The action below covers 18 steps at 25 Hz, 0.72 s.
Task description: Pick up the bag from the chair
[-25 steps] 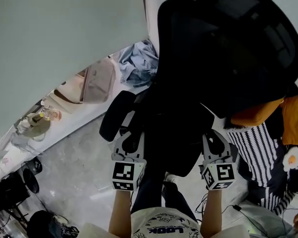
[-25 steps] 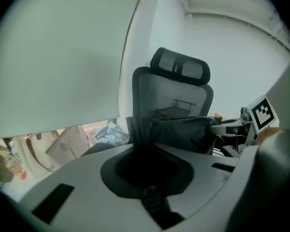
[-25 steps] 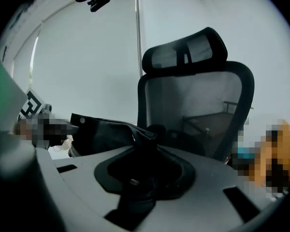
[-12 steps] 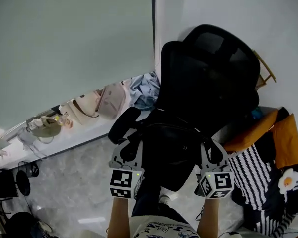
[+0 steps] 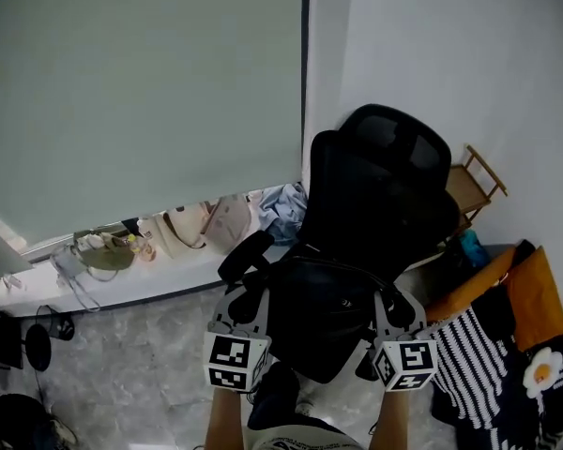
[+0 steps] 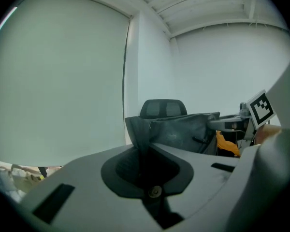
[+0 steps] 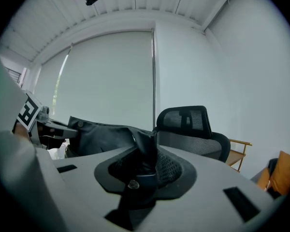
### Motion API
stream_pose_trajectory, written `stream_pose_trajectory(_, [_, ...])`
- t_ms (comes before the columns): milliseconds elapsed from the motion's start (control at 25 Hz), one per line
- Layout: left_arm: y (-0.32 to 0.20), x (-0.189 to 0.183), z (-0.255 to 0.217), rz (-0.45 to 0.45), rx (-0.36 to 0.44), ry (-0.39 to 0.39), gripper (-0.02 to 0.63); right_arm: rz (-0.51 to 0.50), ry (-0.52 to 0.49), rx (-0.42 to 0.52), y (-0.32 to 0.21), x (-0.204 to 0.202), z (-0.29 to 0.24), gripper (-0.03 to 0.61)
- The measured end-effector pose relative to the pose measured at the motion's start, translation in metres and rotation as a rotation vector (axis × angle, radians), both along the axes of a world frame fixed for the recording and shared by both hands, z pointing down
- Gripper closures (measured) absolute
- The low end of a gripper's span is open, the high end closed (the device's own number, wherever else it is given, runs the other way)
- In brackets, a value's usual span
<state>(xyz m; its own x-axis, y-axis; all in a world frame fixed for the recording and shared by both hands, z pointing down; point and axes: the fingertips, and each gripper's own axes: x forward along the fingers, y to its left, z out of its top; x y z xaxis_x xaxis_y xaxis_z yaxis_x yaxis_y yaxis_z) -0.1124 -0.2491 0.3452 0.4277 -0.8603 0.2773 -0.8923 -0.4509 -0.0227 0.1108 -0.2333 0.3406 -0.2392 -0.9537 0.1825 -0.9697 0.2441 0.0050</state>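
Observation:
A black bag [image 5: 321, 315] hangs in the air in front of the black office chair [image 5: 385, 181], lifted off its seat. My left gripper [image 5: 251, 287] is shut on the bag's left top edge, and my right gripper [image 5: 390, 300] is shut on its right top edge. In the left gripper view the dark fabric of the bag [image 6: 183, 132] runs from between the left gripper's [image 6: 142, 148] jaws toward the other gripper, with the chair's headrest [image 6: 163, 108] behind. In the right gripper view the bag [image 7: 104, 133] is bunched in the right gripper [image 7: 147, 152], and the chair [image 7: 191, 127] stands just beyond.
A low ledge [image 5: 150, 279] under the window blind carries handbags and crumpled clothes. A wooden folding chair [image 5: 476, 181] stands against the wall at the right. An orange cushion [image 5: 530, 298] and striped cloth [image 5: 479, 364] lie at the right, a small fan [image 5: 39, 345] at the left.
Both grippers have risen together with the bag, which has come up away from the chair seat. The chair now looks smaller and farther off in the head view.

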Motion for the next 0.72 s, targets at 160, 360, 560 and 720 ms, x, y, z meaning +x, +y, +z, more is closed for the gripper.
stream_pose_trajectory(160, [0.029, 0.003, -0.017, -0.019, 0.022, -0.001, 0.579, -0.013, -0.006, 0.025, 0.026, 0.004, -0.019, 0.468])
stream_pose_trajectory(360, [0.065, 0.007, -0.033, -0.044, 0.047, 0.009, 0.58, -0.032, -0.004, 0.052, 0.058, 0.008, -0.035, 0.468])
stream_pose_trajectory(560, [0.094, 0.007, -0.045, -0.05, 0.067, 0.01, 0.58, -0.043, -0.002, 0.073, 0.084, 0.008, -0.048, 0.468])
stream_pose_trajectory(720, [0.117, 0.006, -0.052, -0.049, 0.082, 0.004, 0.58, -0.044, -0.014, 0.083, 0.105, 0.007, -0.054, 0.468])
